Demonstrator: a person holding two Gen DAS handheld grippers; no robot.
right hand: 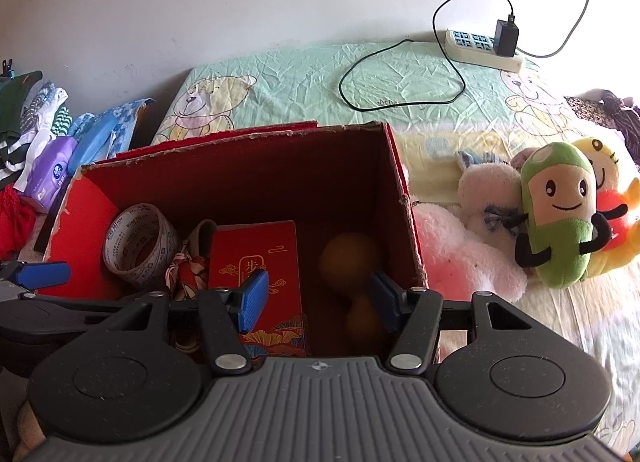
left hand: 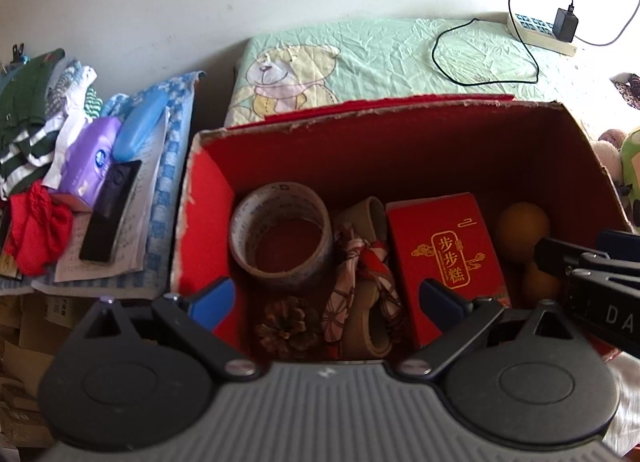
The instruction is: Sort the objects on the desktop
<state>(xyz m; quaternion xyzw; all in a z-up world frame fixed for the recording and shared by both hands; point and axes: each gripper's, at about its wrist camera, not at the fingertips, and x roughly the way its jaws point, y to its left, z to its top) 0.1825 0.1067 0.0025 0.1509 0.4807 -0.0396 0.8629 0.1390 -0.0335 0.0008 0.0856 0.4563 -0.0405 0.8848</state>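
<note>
Left hand-held gripper [left hand: 326, 304] jaws wide apart, empty; right hand-held gripper [right hand: 318, 298] likewise

A cardboard box [left hand: 192, 197] stood on the bed [right hand: 400, 69]. Inside lay a tape roll [left hand: 280, 234] at left, a gift box [left hand: 444, 258] centre, a gourd [right hand: 352, 258] at right. Plush toys [right hand: 556, 217] sat right of it.

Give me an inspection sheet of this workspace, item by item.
Surface: bed sheet, wrinkled, bear print.
Job's things: cardboard box holds tape roll, red packet, pine cone, orange gourd.
Clutter: plush toys right of box; clothes pile left.
Grippers: left gripper open, empty; right gripper open, empty.
Cables: black cable looped from charger in power strip.
Surroundings: white wall.
</note>
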